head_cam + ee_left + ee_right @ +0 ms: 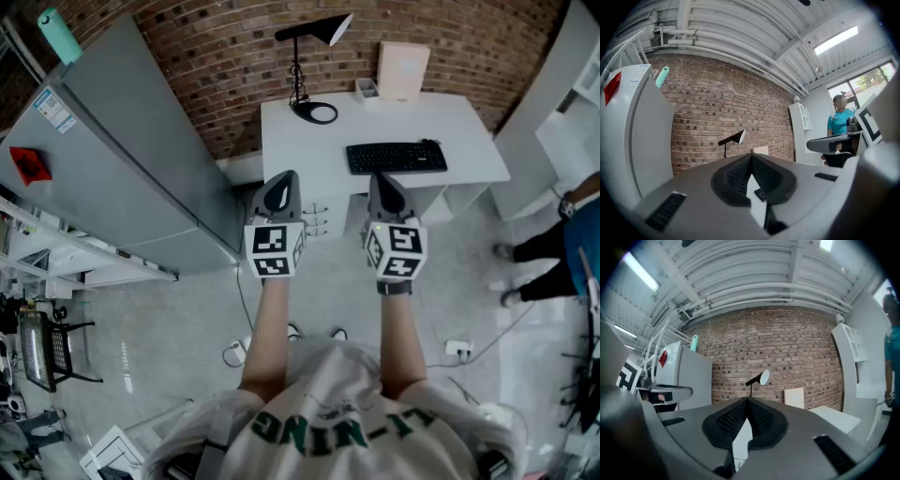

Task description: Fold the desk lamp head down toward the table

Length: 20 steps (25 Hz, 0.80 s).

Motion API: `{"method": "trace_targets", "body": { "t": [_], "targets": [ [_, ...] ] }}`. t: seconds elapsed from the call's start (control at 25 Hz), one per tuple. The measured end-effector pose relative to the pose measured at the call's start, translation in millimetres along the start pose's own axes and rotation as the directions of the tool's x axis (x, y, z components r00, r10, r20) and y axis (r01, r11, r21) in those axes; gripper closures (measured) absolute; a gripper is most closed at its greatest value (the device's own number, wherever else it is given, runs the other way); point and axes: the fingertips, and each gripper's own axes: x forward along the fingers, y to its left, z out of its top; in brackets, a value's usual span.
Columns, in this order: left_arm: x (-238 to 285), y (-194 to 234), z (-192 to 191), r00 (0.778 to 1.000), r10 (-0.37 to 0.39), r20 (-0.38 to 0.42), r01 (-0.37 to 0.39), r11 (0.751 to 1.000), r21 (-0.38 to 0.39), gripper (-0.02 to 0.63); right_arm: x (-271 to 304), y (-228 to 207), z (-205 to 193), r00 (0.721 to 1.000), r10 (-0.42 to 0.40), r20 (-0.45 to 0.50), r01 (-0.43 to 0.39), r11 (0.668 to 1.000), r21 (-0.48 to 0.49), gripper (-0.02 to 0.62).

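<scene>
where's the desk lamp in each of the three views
Head view: desk lamp at top centre, on the white desk's far left corner.
Left gripper view: slightly left of centre, just above the jaws.
Right gripper view: centre, just above the jaws.
Shared landmark: the brick wall behind it.

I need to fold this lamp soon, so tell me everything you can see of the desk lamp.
The desk lamp is black, apparently metal, and slim. Its flat ring base sits on the white desk's back left corner, near the brick wall. A thin stem rises upright. On top, the long conical head slants upward to the right in the head view, its open end pale inside. It is unfolded, and nothing but the desk touches it.
</scene>
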Motion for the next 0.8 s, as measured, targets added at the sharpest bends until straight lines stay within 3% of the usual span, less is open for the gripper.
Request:
{"method": "trace_targets", "body": {
  "t": [0.24, 0.48, 0.8],
  "targets": [
    [-4.6, -19.3, 0.3, 1.000, 0.018, 0.008, -0.017, 1.000, -0.018, 0.606, -13.8, -10.0, -9.6, 0.999, 0.032, -0.003, -0.032, 0.999, 0.010, 0.594],
    [4.5, -30.5, -23.0, 0.998, -0.036, -0.060, 0.032, 0.998, -0.052, 0.606, -2.7, -1.9, -28.8, 0.997, 0.075, -0.033, -0.074, 0.996, 0.049, 0.594],
    [85.0, 8.3, -26.5, 0.998, -0.046, -0.044, 0.043, 0.997, -0.067, 0.606, 82.3, -15.6, -29.0, 0.996, 0.090, -0.021, -0.089, 0.995, 0.044, 0.594]
  ]
}}
